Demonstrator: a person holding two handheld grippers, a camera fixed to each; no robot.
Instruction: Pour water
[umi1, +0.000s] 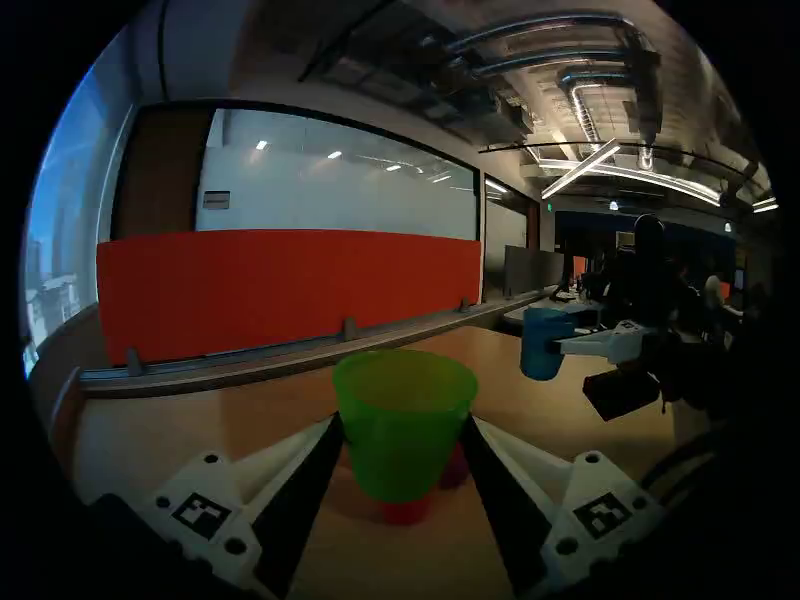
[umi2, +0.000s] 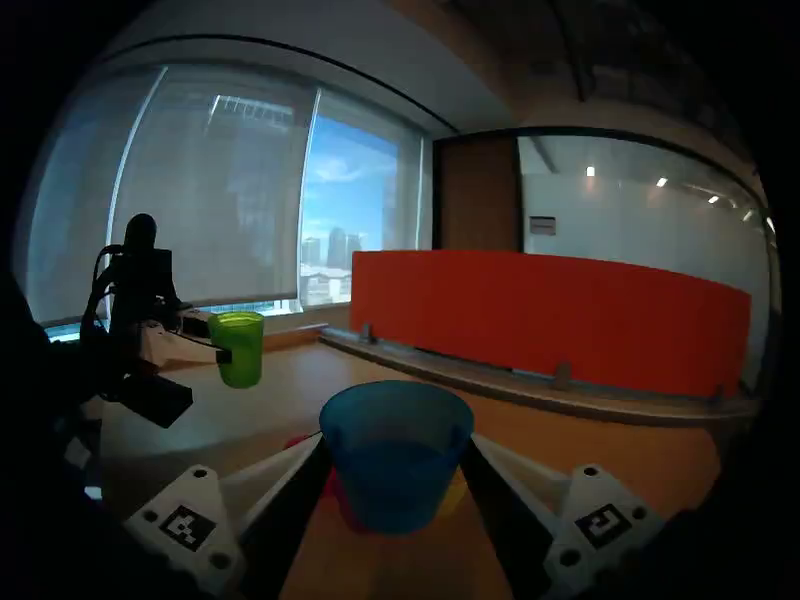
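Entry one: left tool (umi1: 403, 445), both fingers pressed on the sides of a green cup (umi1: 405, 415); the cup is upright, mouth up, held over the desk (umi1: 180, 425).

Entry two: right tool (umi2: 395, 470), fingers clamped likewise on a blue cup (umi2: 395, 450), also upright.

Relation: from the left gripper view, the blue cup sits off to the right and farther out, well apart from the green one. The rims look roughly level, and neither cup tilts toward the other.

Contents: the blue cup's lower wall reads darker, possibly water, though I cannot be sure. The green cup's inside is hidden behind its rim.

Judgement: pouring has not begun. The cups need bringing together, one rim above the other, before any tipping.

Also noted: red item (umi1: 405, 512) low beneath the green cup, kind unclear; orange partition (umi1: 290, 285) along the desk's far edge.
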